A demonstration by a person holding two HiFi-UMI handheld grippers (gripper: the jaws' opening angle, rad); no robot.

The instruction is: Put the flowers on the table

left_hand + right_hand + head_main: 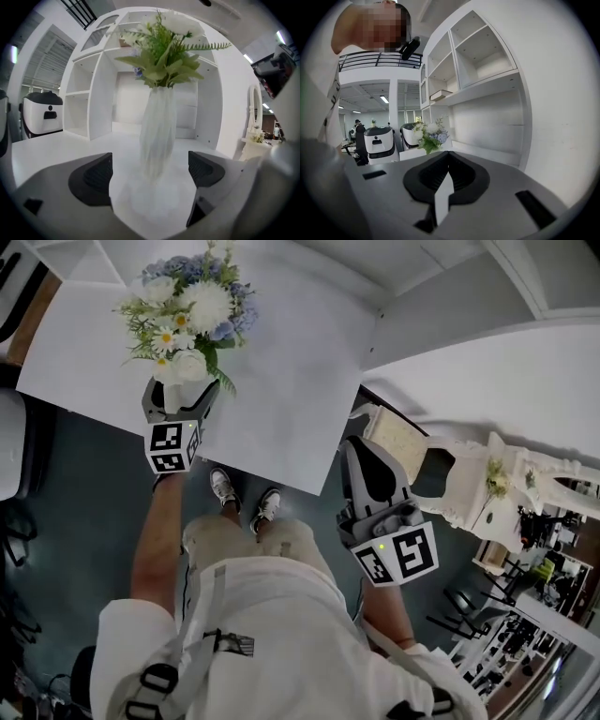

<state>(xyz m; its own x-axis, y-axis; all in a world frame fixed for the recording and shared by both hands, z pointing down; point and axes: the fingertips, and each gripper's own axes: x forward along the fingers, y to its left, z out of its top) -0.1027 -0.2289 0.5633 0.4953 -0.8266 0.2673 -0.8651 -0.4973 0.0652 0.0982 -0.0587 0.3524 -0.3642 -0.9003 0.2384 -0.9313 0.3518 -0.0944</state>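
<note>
A bunch of white, yellow and blue flowers [192,310] stands in a white ribbed vase [158,136] on the white table [291,381], near its front edge. My left gripper [181,397] reaches over that edge with the vase between its jaws. In the left gripper view the left gripper [150,171] is open wide, and both dark pads [96,176] stand clear of the vase. My right gripper [364,451] hangs off the table's right corner, away from the vase. It is shut with nothing in it [447,176], and the flowers [430,136] show far off in its view.
A white shelving unit [93,84] rises behind the table. An ornate white dresser [497,484] stands at the right, close to my right gripper. White wheeled machines [379,143] stand beyond the table. The person's feet [244,498] are at the table's front edge.
</note>
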